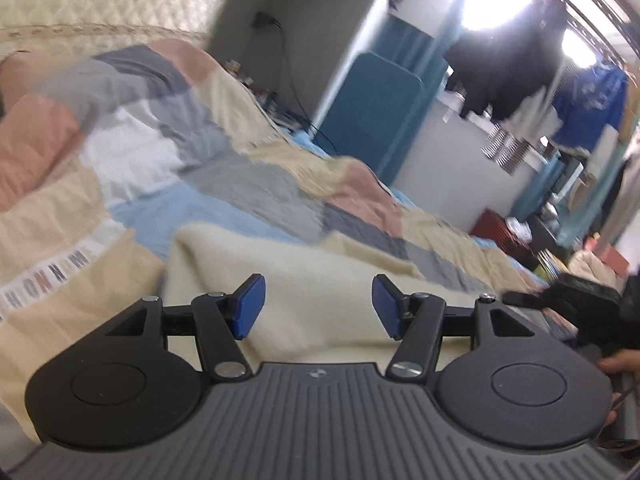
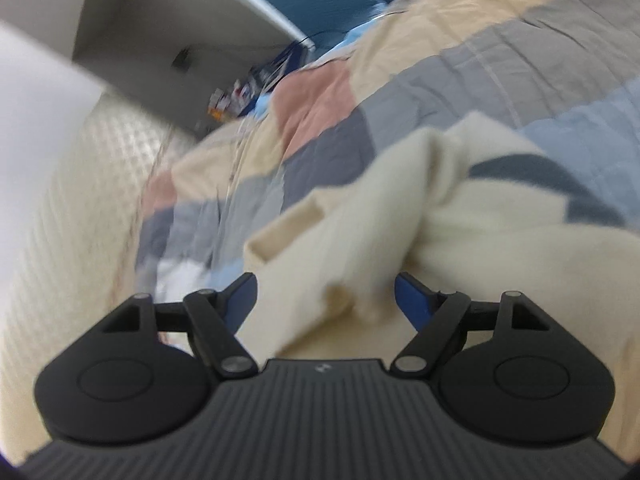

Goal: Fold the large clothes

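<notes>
- Right claw [image 2: 324, 300] is standing spread with a bunched fold of the cream garment [image 2: 400, 216] lying between its pads, not pinched; closing on several layers may be dragging the whole heap.
- Left claw [image 1: 318, 306] is hovering spread over the garment's flat part, gripping nothing.
- The garment is lying on the bed's quilt [image 1: 224, 148]; snagging the quilt is a risk.

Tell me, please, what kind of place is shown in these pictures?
Most likely a bedroom at home. A bed with a patchwork quilt fills the view, a cream garment lies on it, and clothes hang by a bright window.
</notes>
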`<state>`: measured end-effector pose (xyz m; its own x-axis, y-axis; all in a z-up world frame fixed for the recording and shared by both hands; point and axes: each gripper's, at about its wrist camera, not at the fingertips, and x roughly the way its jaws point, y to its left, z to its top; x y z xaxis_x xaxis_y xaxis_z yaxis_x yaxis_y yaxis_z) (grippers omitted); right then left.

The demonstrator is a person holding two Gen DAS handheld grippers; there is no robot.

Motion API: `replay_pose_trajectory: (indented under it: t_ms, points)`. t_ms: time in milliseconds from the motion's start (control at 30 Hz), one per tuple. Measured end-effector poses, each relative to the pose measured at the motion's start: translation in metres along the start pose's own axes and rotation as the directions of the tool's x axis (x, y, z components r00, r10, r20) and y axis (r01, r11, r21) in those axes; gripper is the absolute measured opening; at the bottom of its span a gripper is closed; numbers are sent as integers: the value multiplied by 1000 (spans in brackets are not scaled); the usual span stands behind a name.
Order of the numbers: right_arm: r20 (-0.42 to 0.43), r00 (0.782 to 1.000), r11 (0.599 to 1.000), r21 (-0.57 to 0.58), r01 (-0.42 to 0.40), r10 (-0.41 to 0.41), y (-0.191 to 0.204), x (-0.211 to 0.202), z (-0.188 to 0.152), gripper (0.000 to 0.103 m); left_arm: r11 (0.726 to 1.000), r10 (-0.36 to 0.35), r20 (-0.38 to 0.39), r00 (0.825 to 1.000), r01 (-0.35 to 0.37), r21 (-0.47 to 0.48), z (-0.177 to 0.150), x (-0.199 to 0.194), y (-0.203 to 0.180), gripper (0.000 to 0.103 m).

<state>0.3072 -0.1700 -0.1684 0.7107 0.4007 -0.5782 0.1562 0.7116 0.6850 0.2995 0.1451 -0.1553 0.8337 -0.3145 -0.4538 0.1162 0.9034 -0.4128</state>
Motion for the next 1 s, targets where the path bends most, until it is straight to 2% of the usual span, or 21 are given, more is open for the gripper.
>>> replay_pose_trajectory:
  t_ms: [100,167,233,300,400,500,700,833,900,1000]
  points:
    - [-24,999,991,-128,42,-45,20,8,-16,78,999,-52,-71,996,53,9,-13,6,-16,65]
    - [-57,996,979,-198,51,-64,28,15,-30,78,998,-55,-134,989,58,19,-26,13,-24,65]
    - [-61,993,955,-284,83,-105,36,20,-43,77,999,-1,-183,983,7,34,-39,22,-29,63]
    - [-45,989,915,-388,114,-143,45,24,-50,77,998,47,-195,980,-38,50,-47,30,-30,63]
    - [1,977,860,-475,188,-213,51,37,-48,64,995,98,-185,978,-91,48,-46,38,-26,60]
    - [14,967,847,-479,231,-256,46,53,-43,59,985,167,-174,970,-156,75,-42,50,-20,58]
    - [71,947,807,-505,306,-314,53,82,-29,58,956,270,-136,953,-249,156,-21,86,-12,58]
    - [123,936,805,-482,347,-330,53,96,-9,56,953,287,-124,950,-270,139,-4,108,0,58]
    - [129,940,818,-465,340,-317,52,100,-1,56,954,287,-116,951,-272,125,4,117,4,58]
    - [152,942,825,-454,336,-300,50,105,6,56,952,292,-58,955,-285,113,18,127,10,58]
